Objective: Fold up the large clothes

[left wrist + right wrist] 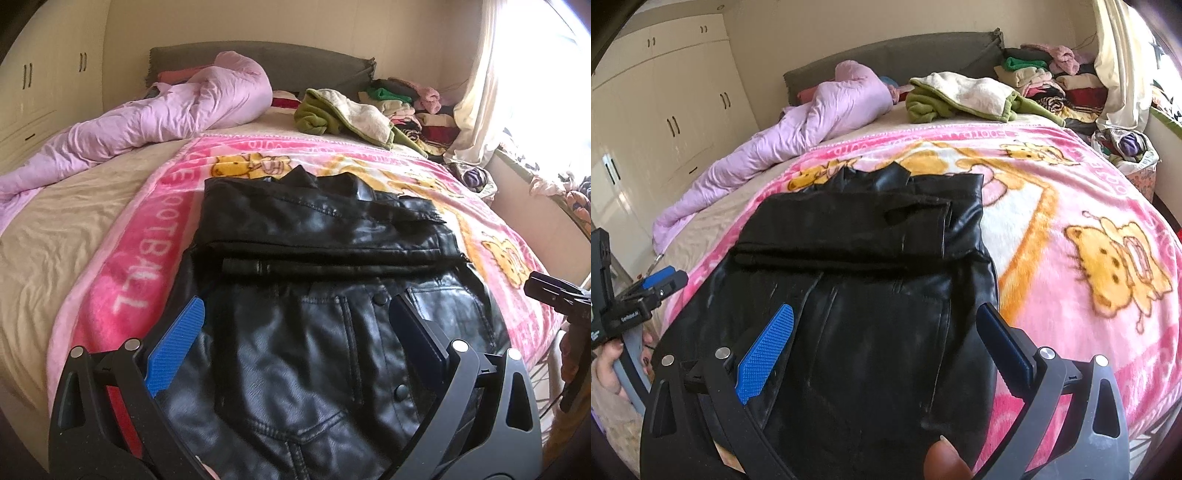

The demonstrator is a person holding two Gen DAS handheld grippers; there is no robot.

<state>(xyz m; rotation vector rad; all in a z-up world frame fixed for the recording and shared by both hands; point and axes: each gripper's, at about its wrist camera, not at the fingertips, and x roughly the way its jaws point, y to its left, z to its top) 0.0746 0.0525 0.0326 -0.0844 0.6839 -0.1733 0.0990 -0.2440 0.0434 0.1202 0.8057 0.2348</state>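
Jacket lay half folded on blanket.
Left gripper and right gripper, 2 wide-open empty tongs; slick leather could slip, undoing folds.

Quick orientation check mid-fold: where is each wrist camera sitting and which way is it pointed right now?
Left wrist: on the left gripper, near the foot of the bed, facing the headboard over the black leather jacket; its open blue fingers frame the jacket, and the right gripper shows at the right edge.
Right wrist: on the right gripper, aimed the same way; open fingers, a fingertip below, the left gripper at left.
Shared: jacket, pink cartoon blanket, lilac duvet.
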